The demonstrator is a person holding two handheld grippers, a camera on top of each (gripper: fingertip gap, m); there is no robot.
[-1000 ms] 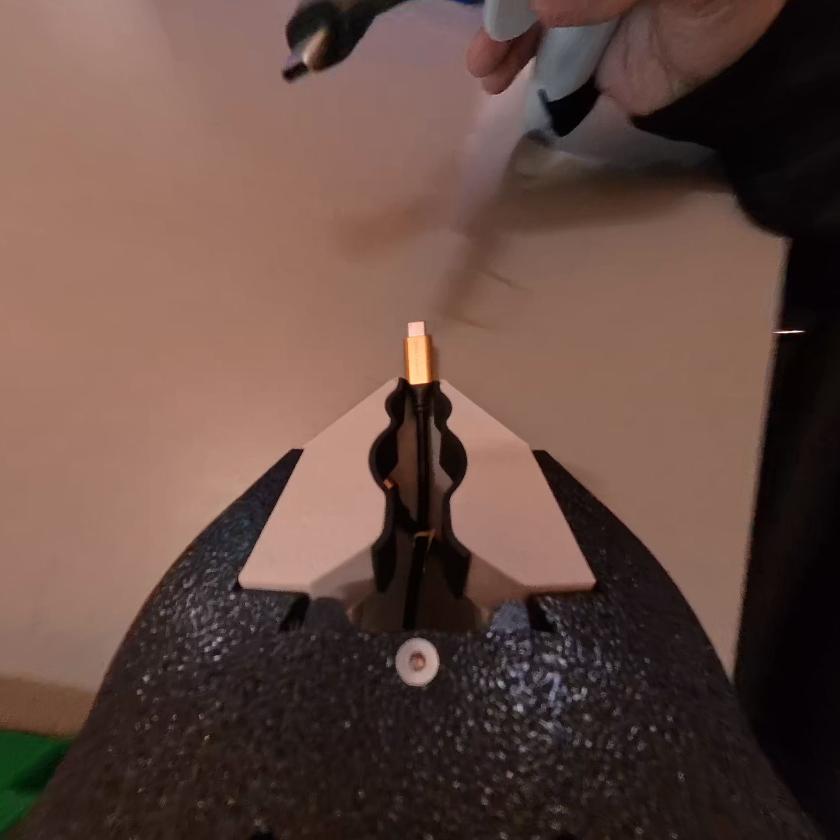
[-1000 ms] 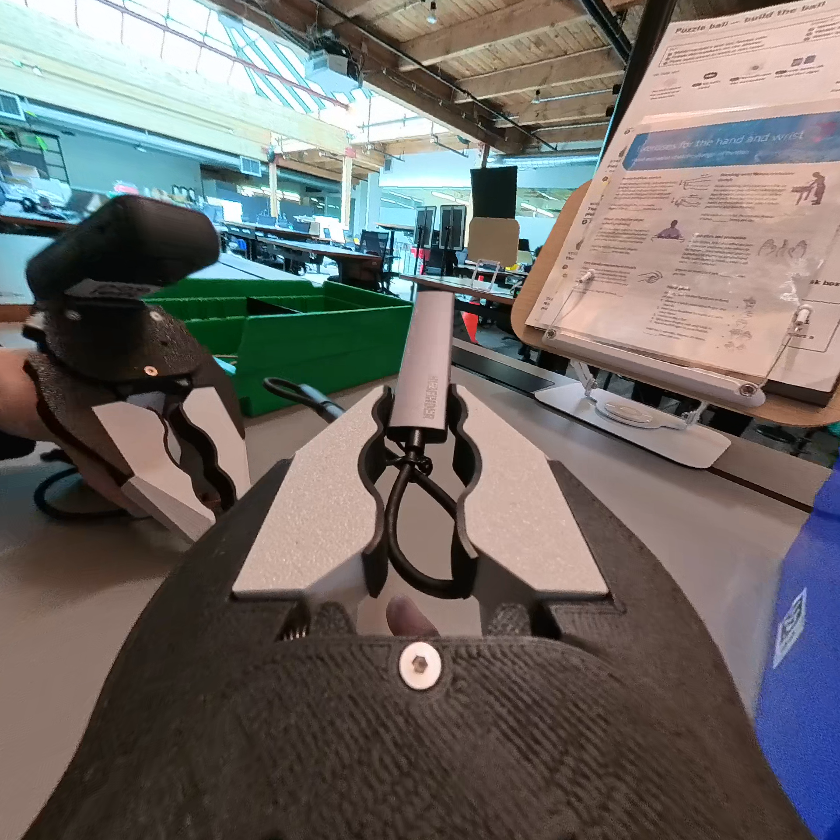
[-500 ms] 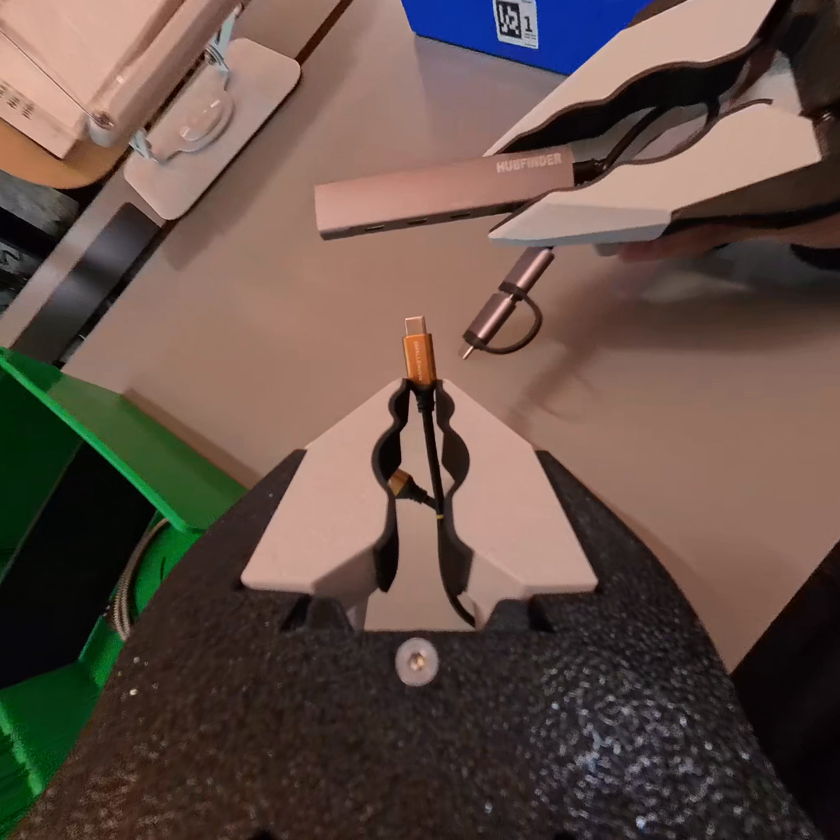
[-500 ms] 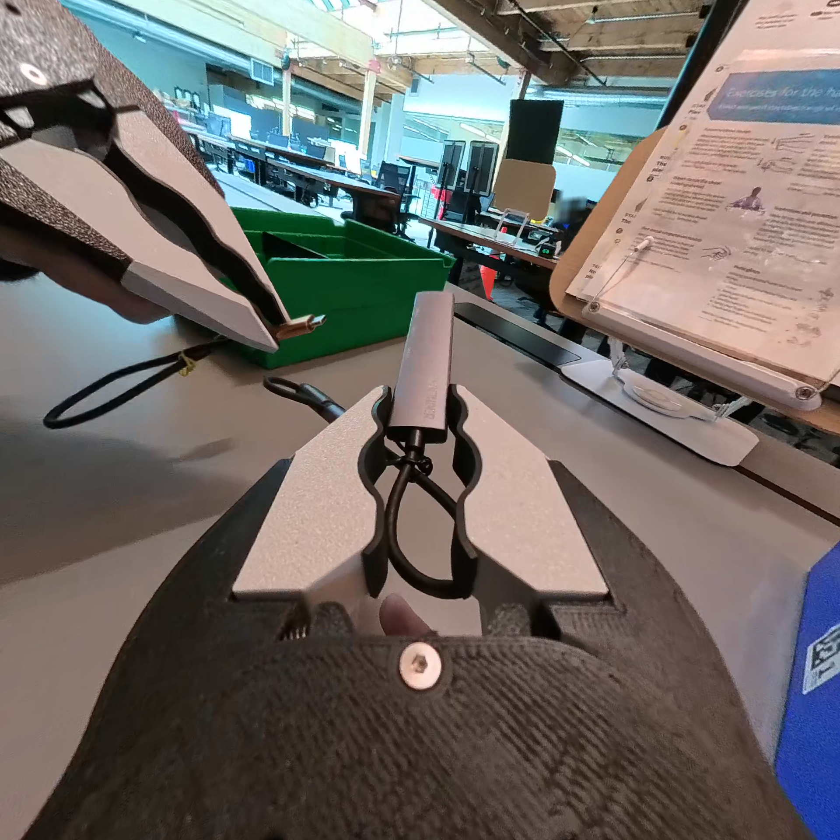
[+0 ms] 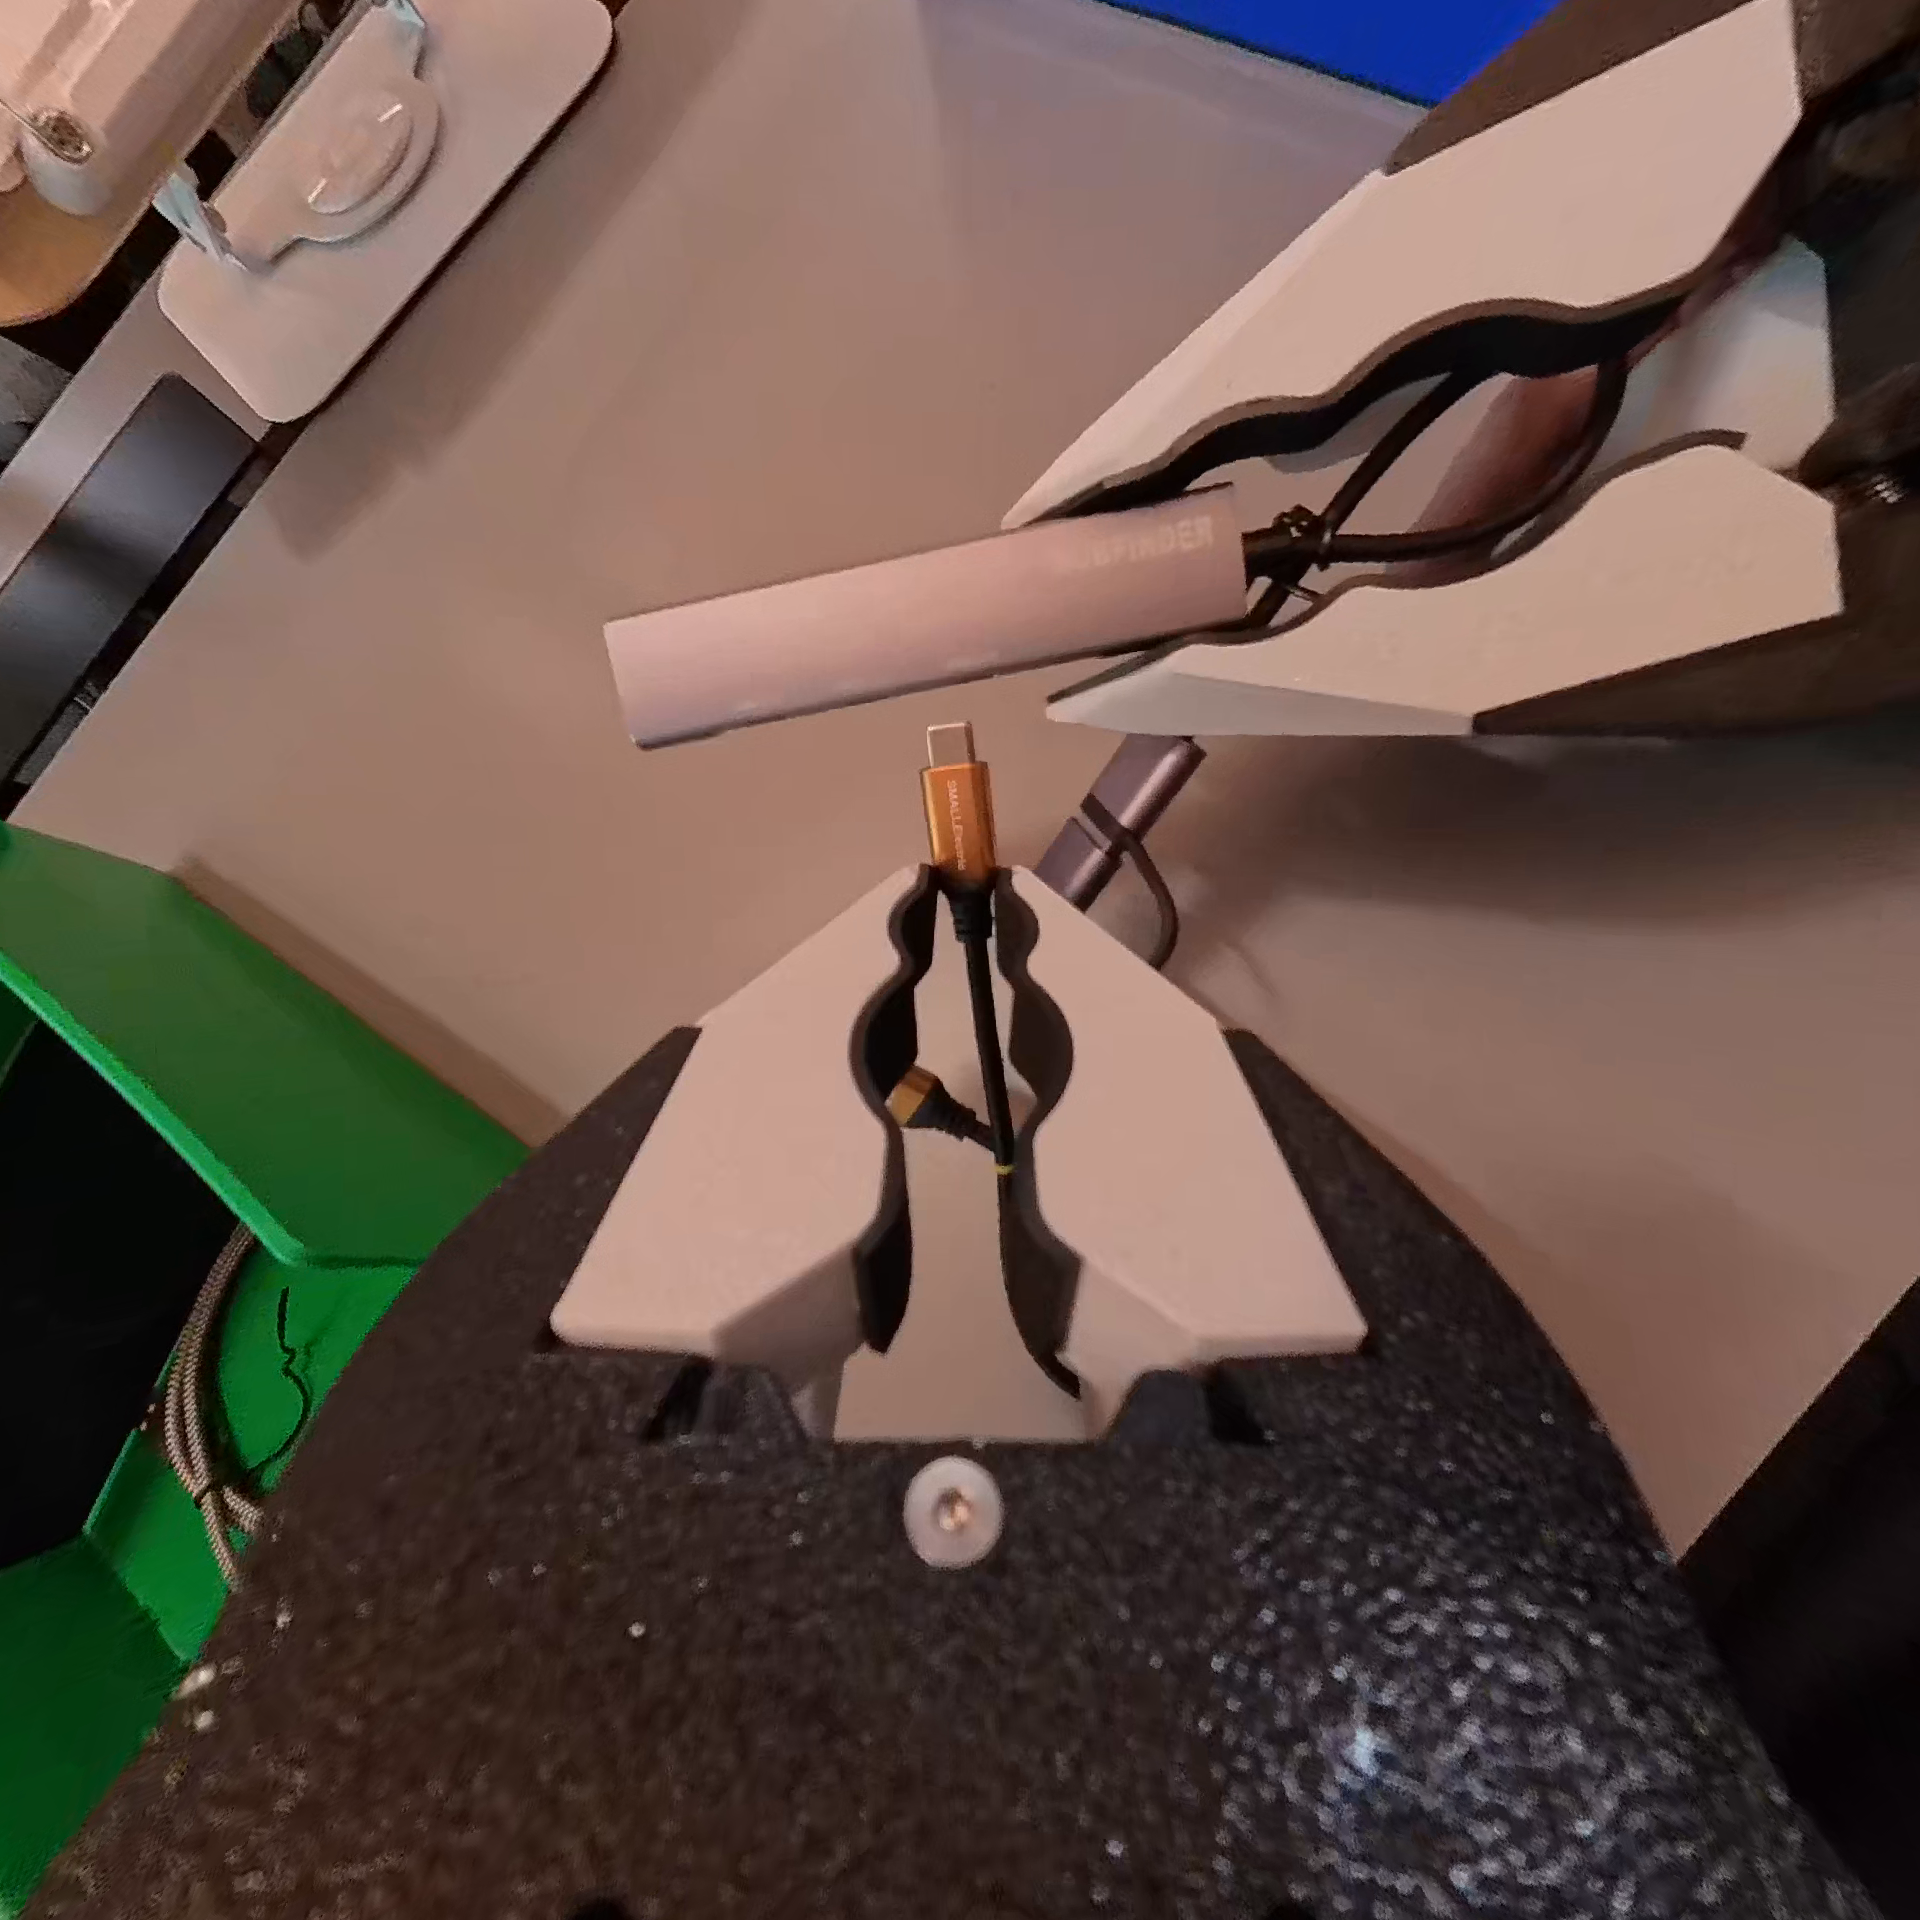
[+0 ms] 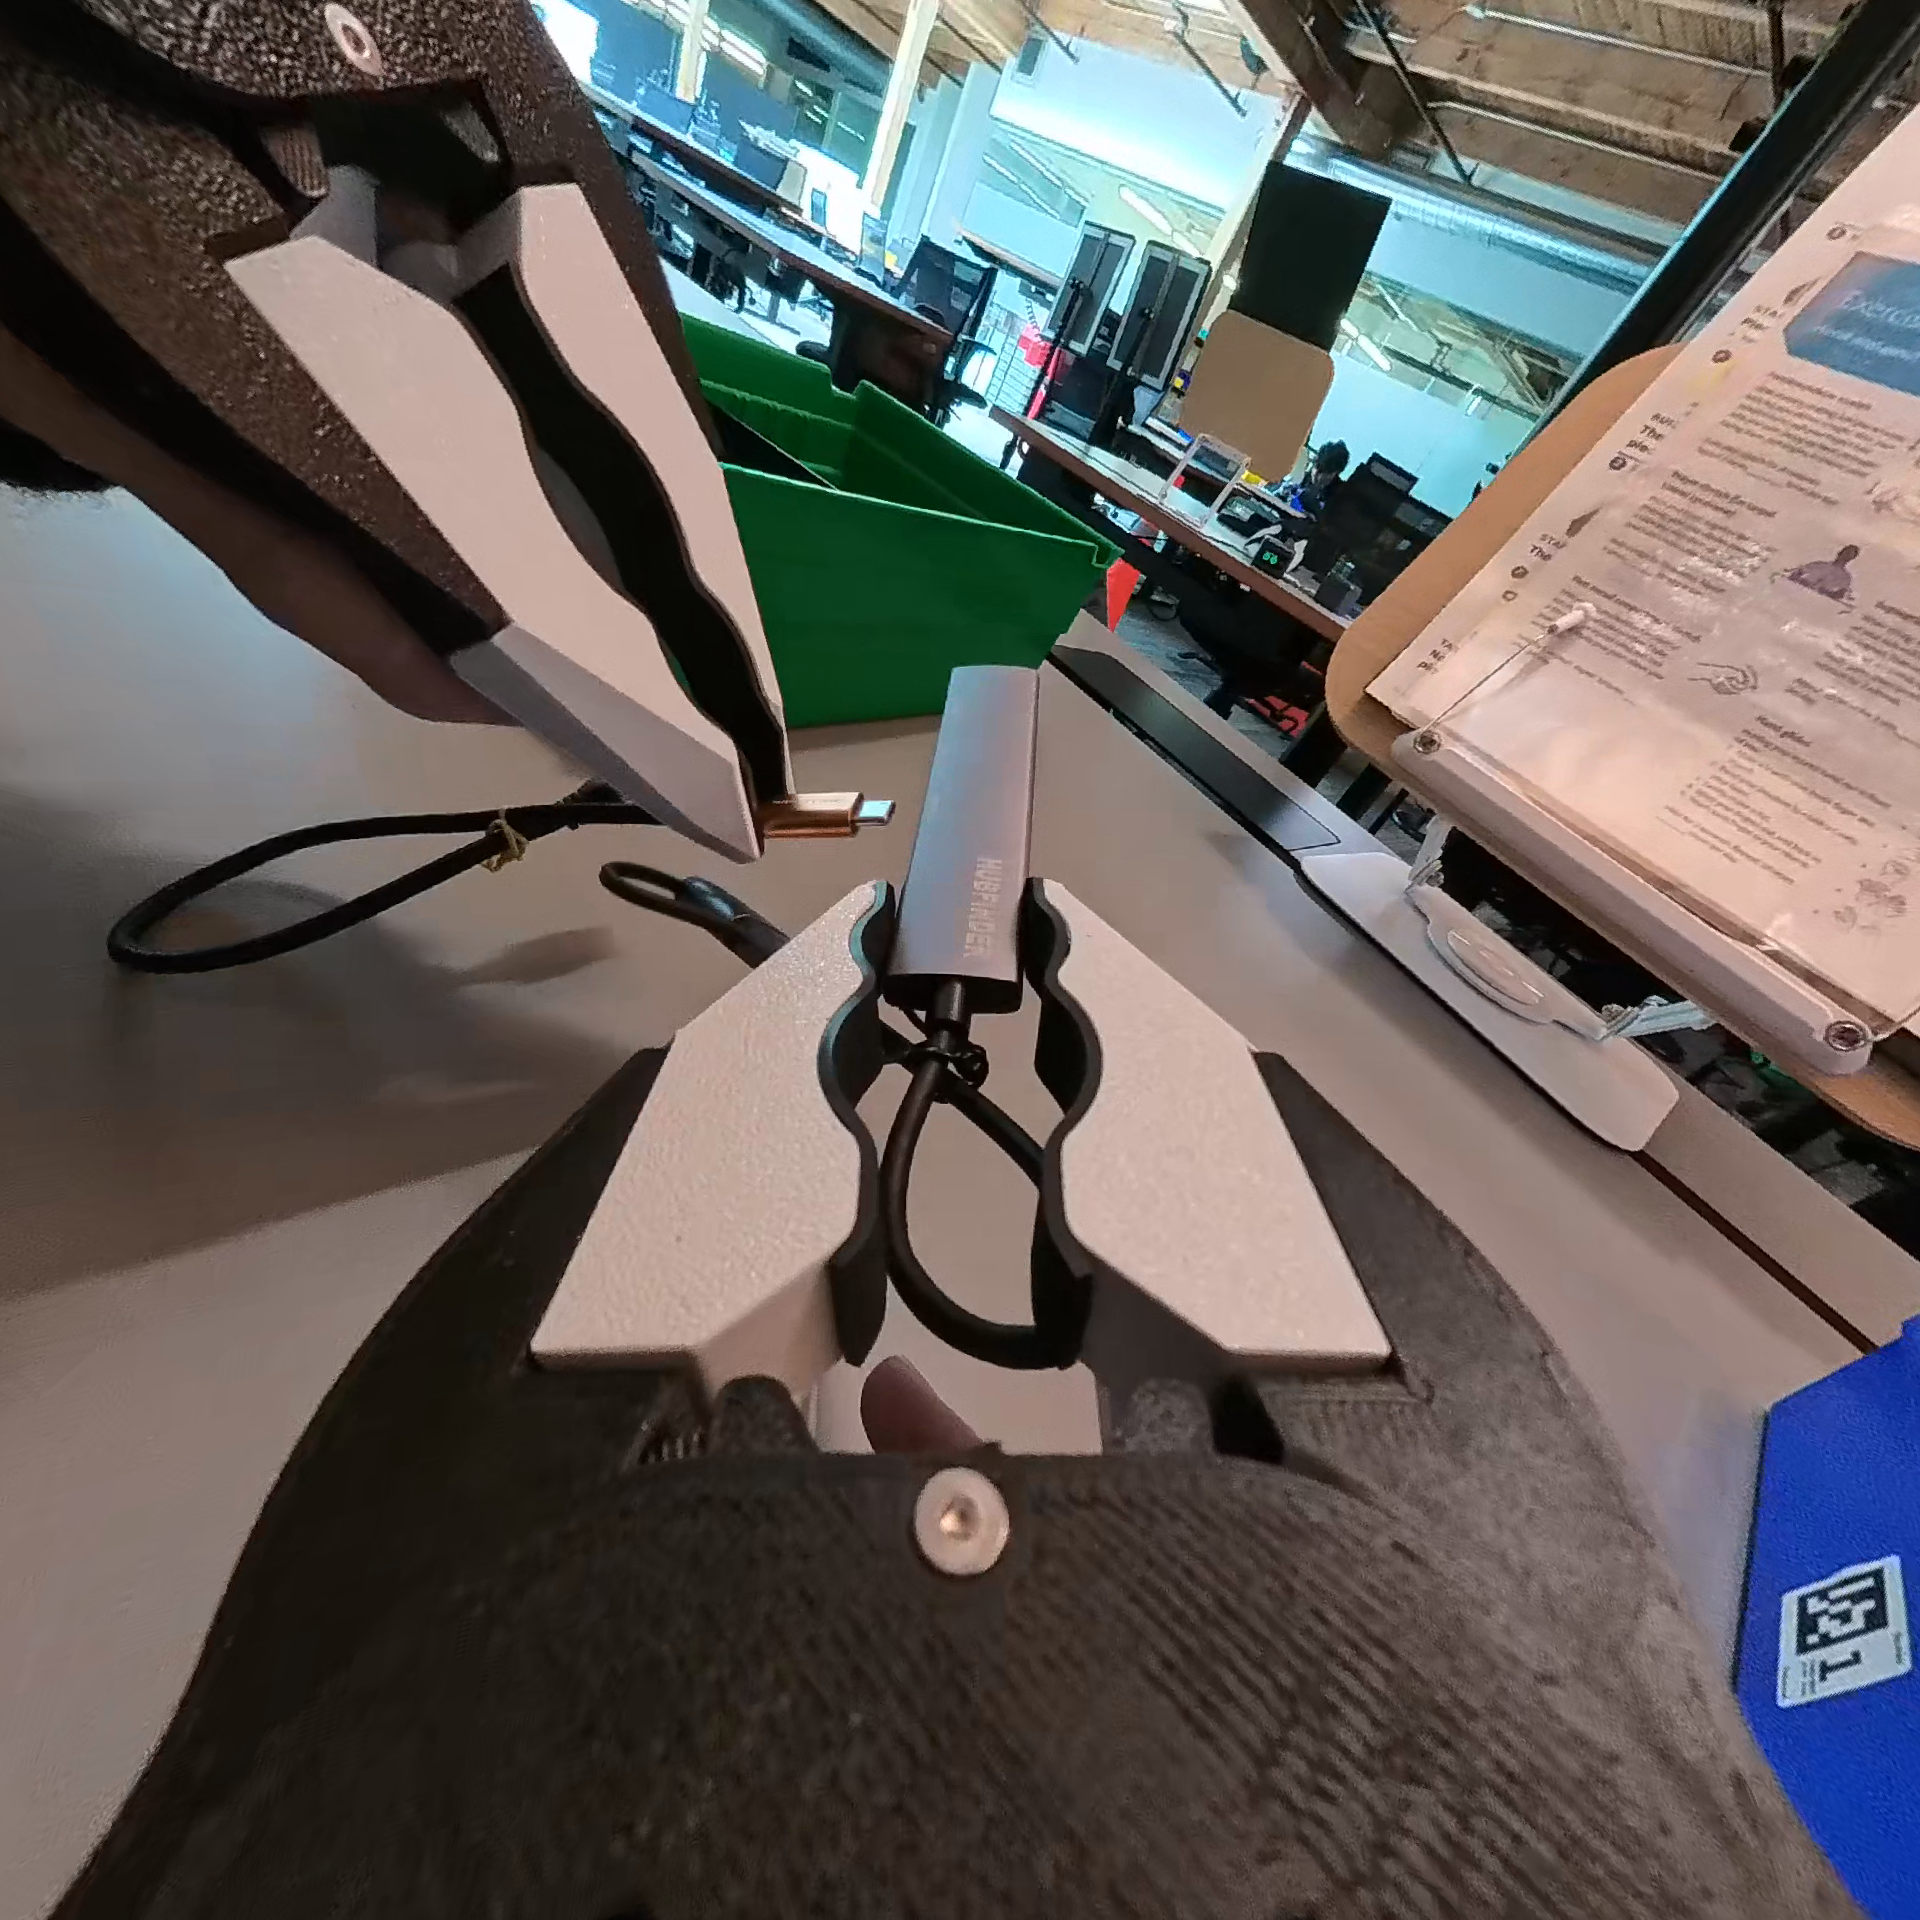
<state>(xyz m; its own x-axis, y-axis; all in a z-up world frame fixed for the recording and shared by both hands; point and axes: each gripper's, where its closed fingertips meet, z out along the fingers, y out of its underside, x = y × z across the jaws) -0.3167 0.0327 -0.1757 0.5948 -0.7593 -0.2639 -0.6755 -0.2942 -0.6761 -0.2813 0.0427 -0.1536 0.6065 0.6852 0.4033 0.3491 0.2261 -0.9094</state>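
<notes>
My left gripper (image 5: 958, 871) is shut on an orange USB-C plug (image 5: 956, 810) of a black cable, its metal tip pointing at the side of a grey USB hub (image 5: 914, 623). My right gripper (image 6: 961, 894) is shut on the cable end of that hub (image 6: 977, 821), held above the grey table (image 6: 260, 1091). In the right wrist view the left gripper (image 6: 764, 821) comes in from the upper left, and the plug (image 6: 826, 812) ends a small gap short of the hub's side. The hub's own cable loops between my right fingers; its grey connector (image 5: 1117, 831) hangs below.
A green bin (image 6: 883, 582) stands behind the grippers and shows at the left in the left wrist view (image 5: 208, 1039), with a braided cable inside. A document stand (image 6: 1662, 644) with printed sheets is at the right. A blue box (image 6: 1849, 1621) with a marker tag sits near right.
The two grippers have come together. The left gripper swung up and in, so the orange plug now sits just short of the hub's side. Both grips are unchanged.
</notes>
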